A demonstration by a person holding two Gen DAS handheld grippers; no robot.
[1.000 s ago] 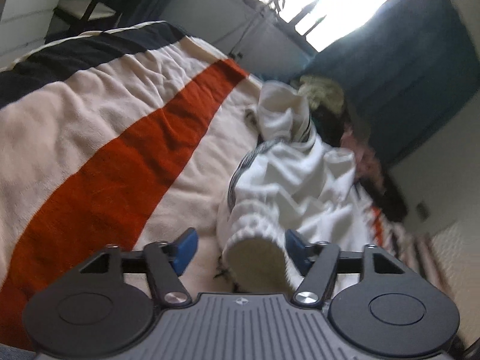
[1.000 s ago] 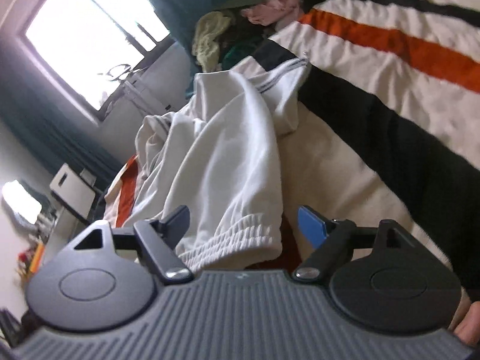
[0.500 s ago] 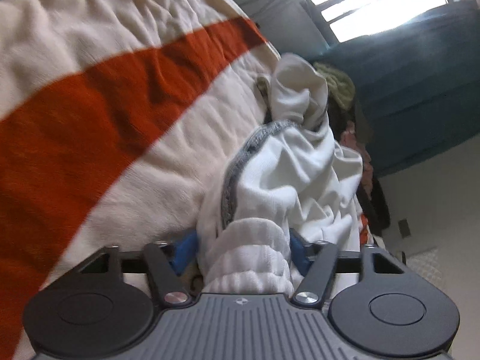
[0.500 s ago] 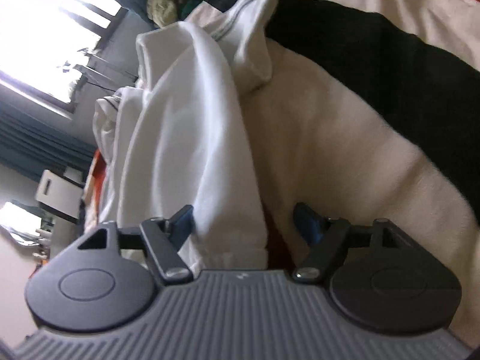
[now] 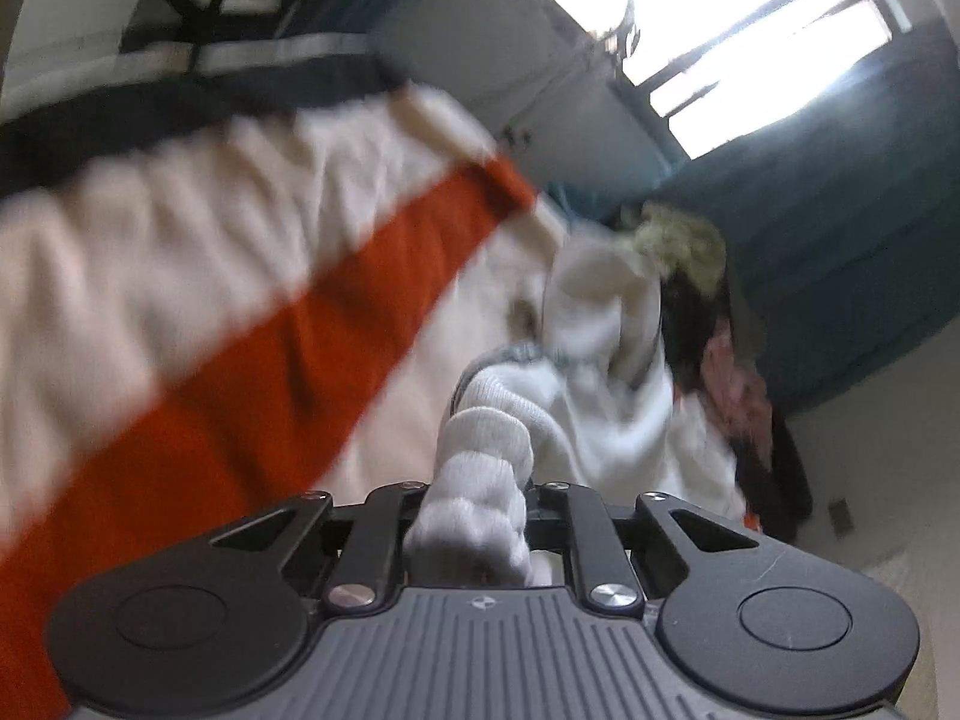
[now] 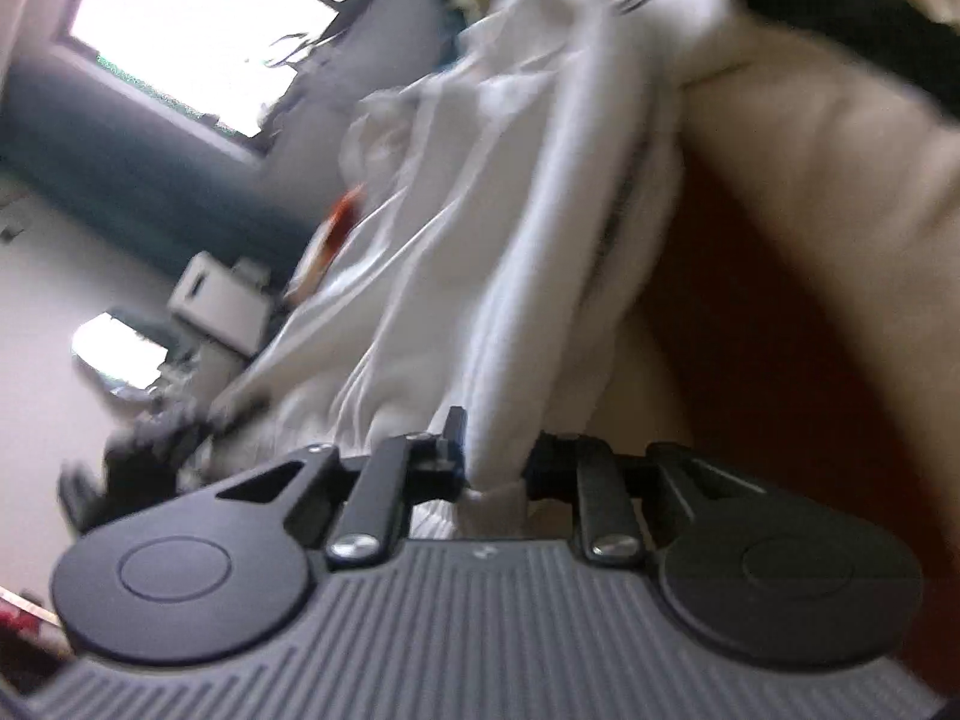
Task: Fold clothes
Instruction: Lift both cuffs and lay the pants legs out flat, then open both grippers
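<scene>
Both grippers are clamped on the same white garment (image 5: 606,396), which lies crumpled on the striped blanket (image 5: 252,372) of the bed.

Left gripper (image 5: 474,498): fingers closed tight on a ribbed cuff or hem (image 5: 480,480), cloth bunched thick between them. Rest of the garment trails away in a heap toward the clothes pile (image 5: 684,246) near the window.

Right gripper (image 6: 495,456): fingers pinched on a thin edge of the white fabric, which stretches up and away in long folds. Can't tell which edge; frame is blurred.

Progress: early, by my read. Two grasp points are secured, but no flat layout, no visible crease or fold line, and the body is still rumpled. Left to do: lift and spread it flat on the bed, then make the actual folds. More clothes in the pile look unfolded too.
</scene>
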